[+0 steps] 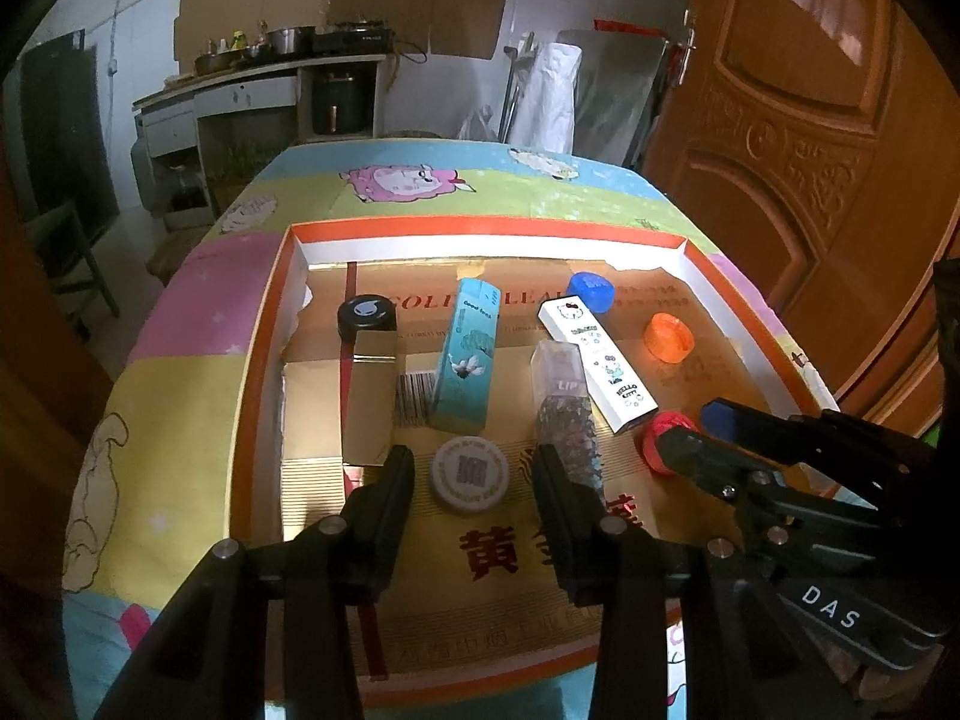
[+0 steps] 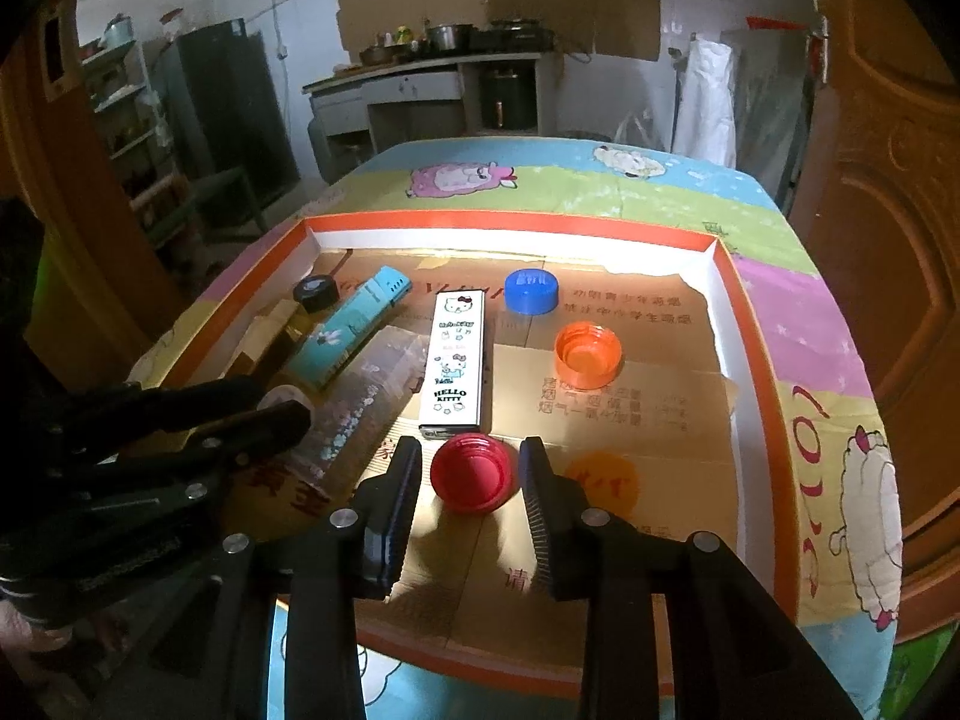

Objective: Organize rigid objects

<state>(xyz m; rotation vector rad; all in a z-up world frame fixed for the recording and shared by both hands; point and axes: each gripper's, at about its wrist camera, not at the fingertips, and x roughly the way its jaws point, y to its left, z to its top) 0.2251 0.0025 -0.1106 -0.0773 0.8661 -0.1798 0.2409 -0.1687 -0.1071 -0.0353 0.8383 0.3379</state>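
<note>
A shallow orange-rimmed box [image 1: 264, 324] [image 2: 750, 324] lies on the table and holds the objects. My left gripper [image 1: 474, 471] is open, its fingers on either side of a white cap [image 1: 471, 474], apart from it. My right gripper [image 2: 471, 474] is open around a red cap [image 2: 473, 474] [image 1: 660, 429]. Further back lie a Hello Kitty box [image 2: 457, 354] [image 1: 597, 363], a teal box [image 1: 468, 354] [image 2: 348, 330], a clear glitter box [image 1: 564, 402] [image 2: 366, 396], a blue cap [image 2: 531, 291] [image 1: 591, 291], an orange cap [image 2: 587, 356] [image 1: 669, 337] and a black cap [image 1: 367, 318] [image 2: 316, 293].
A gold carton flap [image 1: 369, 390] stands up in the box at the left. The table has a cartoon-print cloth [image 1: 420, 180]. A wooden door [image 1: 798, 138] is at the right, and a kitchen counter [image 2: 420, 69] stands behind the table.
</note>
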